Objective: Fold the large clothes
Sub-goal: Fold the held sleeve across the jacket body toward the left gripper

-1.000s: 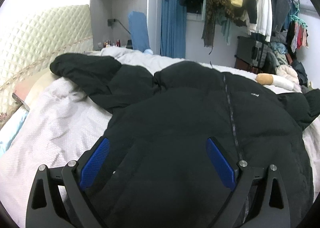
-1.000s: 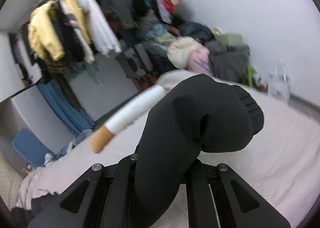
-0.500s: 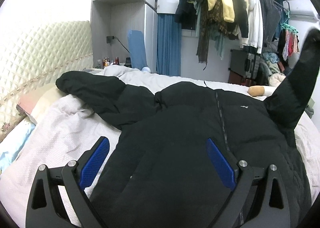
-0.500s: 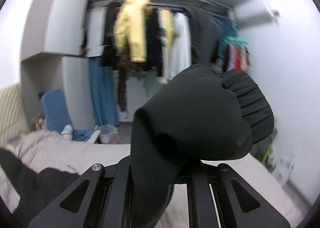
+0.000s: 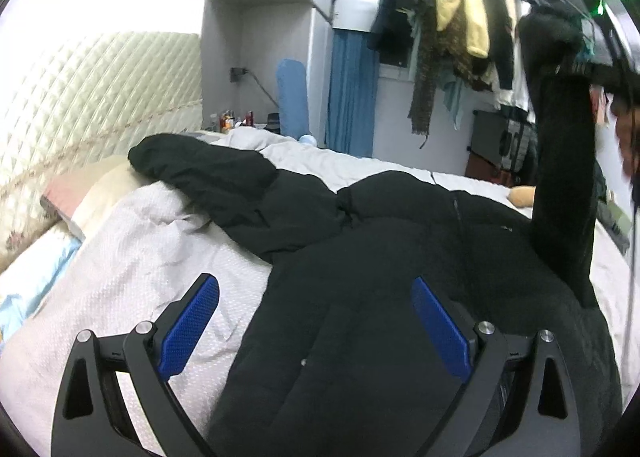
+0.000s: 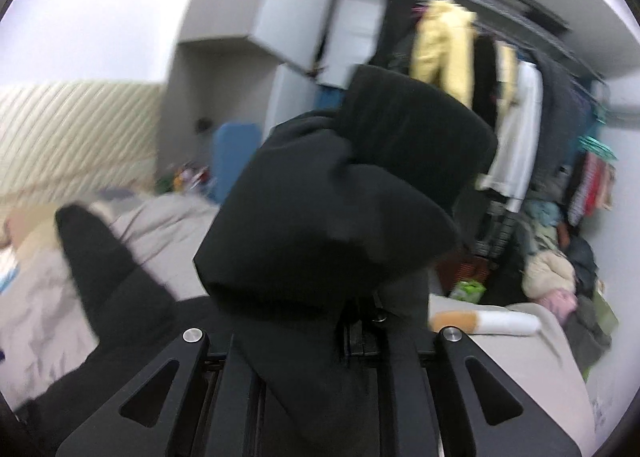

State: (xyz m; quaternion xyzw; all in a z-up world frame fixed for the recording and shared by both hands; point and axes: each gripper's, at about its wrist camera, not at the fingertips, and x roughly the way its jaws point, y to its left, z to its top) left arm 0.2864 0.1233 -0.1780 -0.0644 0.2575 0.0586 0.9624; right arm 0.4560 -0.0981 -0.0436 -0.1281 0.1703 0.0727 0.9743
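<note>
A black puffer jacket (image 5: 400, 257) lies front up on the bed, zip closed. Its left sleeve (image 5: 208, 169) stretches toward the pillows. My left gripper (image 5: 313, 283) hovers open over the jacket's lower left edge, blue pads apart, touching nothing. My right gripper (image 6: 344, 321) grips the cuff of the other sleeve (image 6: 340, 193); the bunched cloth sits between its jaws and hides the pads. Those jaws are opening slightly. In the left wrist view that sleeve (image 5: 560, 177) stands lifted high above the jacket's right shoulder, hanging from the right gripper (image 5: 592, 73).
A white textured bed cover (image 5: 120, 277) lies under the jacket. A quilted headboard (image 5: 100, 97) and pillows (image 5: 80, 197) are at left. A crowded clothes rack (image 5: 460, 17), a blue chair (image 5: 292, 97) and a cigarette-shaped cushion (image 6: 488, 323) stand beyond the bed.
My right gripper swung the held sleeve from the bed's right side up and leftward, rolling as it went. The sleeve now stands raised over the jacket. My left gripper drew back a little.
</note>
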